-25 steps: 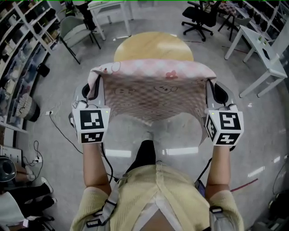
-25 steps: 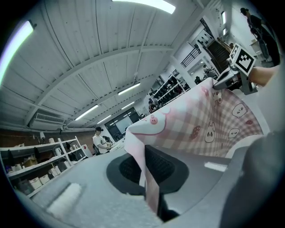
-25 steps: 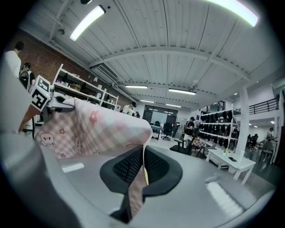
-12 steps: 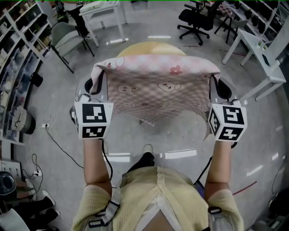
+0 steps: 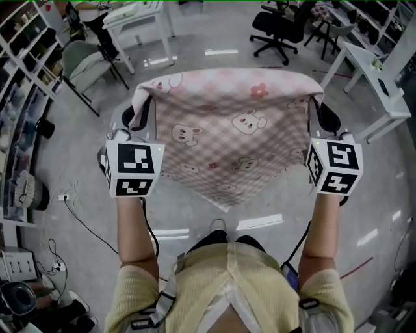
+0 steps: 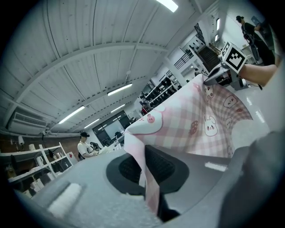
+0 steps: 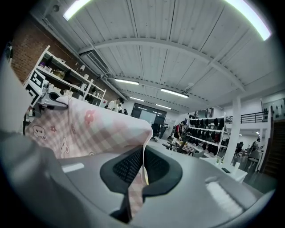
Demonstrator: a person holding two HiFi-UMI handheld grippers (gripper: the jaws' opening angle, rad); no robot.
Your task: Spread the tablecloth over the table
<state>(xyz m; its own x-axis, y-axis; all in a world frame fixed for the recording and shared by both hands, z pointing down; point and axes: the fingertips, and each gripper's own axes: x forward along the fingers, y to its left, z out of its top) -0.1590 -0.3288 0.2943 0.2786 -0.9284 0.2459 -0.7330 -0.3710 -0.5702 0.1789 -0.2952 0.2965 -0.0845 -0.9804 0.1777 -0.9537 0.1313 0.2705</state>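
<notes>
A pink checked tablecloth (image 5: 227, 130) with bunny prints hangs stretched between my two grippers, its lower corner drooping toward me. The left gripper (image 5: 140, 114) is shut on the cloth's left top corner, the right gripper (image 5: 316, 107) on the right top corner. In the left gripper view the tablecloth (image 6: 200, 116) runs down into the closed jaws of the left gripper (image 6: 144, 156), with the right gripper (image 6: 225, 73) at its far end. The right gripper view shows the tablecloth (image 7: 89, 129) pinched in the right gripper (image 7: 143, 167). The cloth hides the table.
A white desk (image 5: 383, 78) stands at the right, black office chairs (image 5: 286, 26) at the back, a grey chair (image 5: 84, 65) and a white table (image 5: 136, 16) at the back left. Shelves (image 5: 19, 78) line the left. Cables (image 5: 71, 195) lie on the floor.
Both grippers have carried the cloth forward. The round wooden table, visible beyond the cloth before, is now covered from view. The cloth shows more of its printed face.
</notes>
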